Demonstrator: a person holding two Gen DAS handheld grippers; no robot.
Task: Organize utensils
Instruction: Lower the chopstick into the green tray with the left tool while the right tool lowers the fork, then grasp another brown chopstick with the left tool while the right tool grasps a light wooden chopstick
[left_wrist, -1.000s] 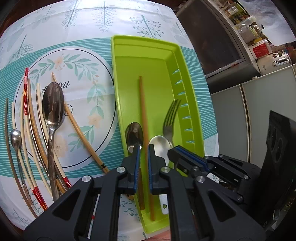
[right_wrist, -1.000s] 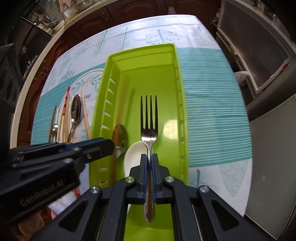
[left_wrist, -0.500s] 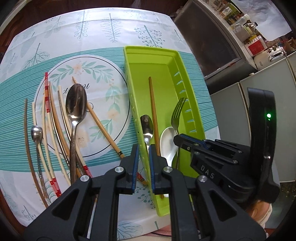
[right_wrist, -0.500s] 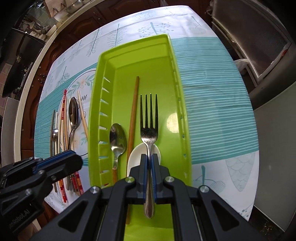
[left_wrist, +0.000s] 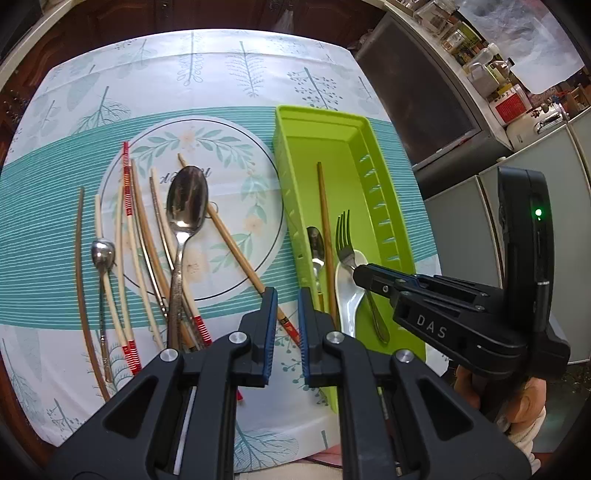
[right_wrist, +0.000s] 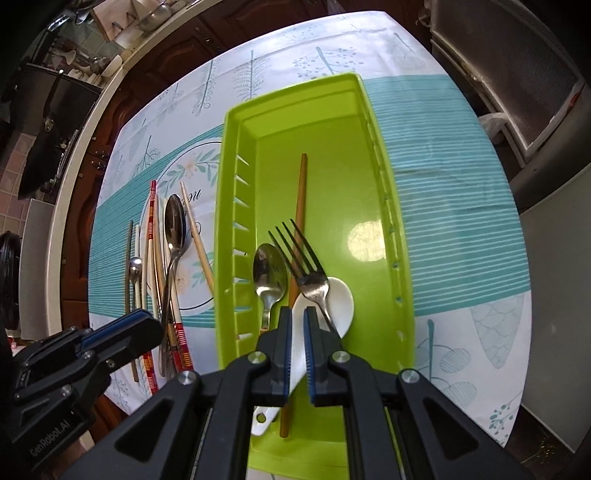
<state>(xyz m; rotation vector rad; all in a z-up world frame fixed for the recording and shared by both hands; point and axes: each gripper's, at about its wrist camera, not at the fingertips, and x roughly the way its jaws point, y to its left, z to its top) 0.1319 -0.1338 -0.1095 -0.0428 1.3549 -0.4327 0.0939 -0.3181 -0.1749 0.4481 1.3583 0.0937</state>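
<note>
I let go of the fork (right_wrist: 306, 273); it now lies in the green tray (right_wrist: 391, 206). My right gripper (right_wrist: 295, 350) is narrow and empty, like my left gripper (left_wrist: 284, 332).

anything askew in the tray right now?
Yes. The fork lies diagonally in the green tray, tines crossing the wooden chopstick and its handle over the white ceramic spoon, rather than parallel like the metal spoon. Nothing looks spilled or damaged.
</note>
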